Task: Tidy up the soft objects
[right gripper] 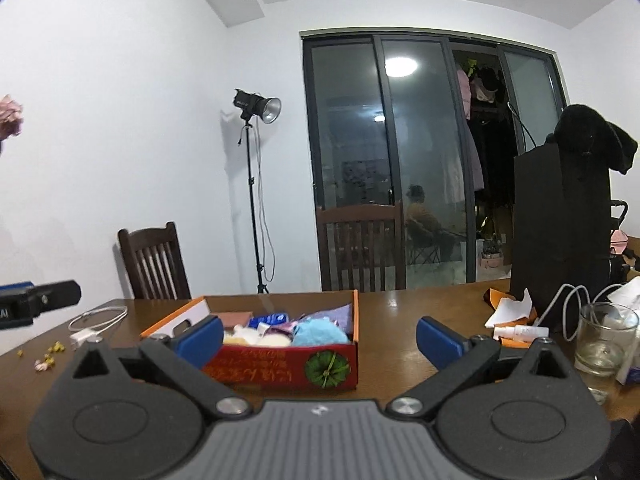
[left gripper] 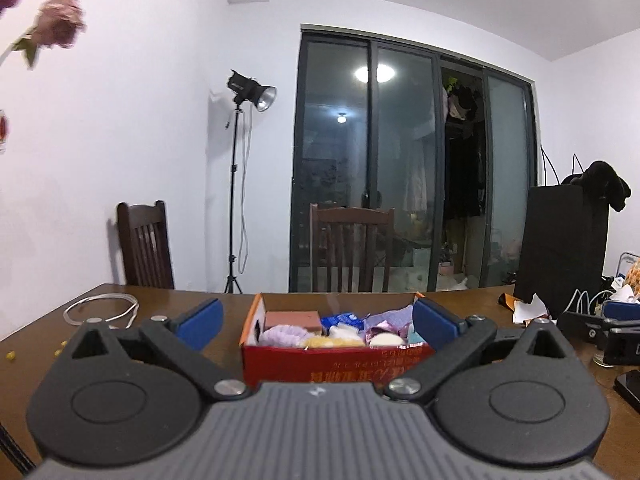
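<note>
Both grippers idle with fingers spread and empty: left gripper squared on the red box of soft items mid-table, right gripper offset right of it, so go in from above, one piece per pinch

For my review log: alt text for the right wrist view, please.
The open right gripper hovers over a wooden table, facing a red cardboard box filled with soft items. A drinking glass stands to the right.

Glass & white cable on table – chairs behind.
</note>
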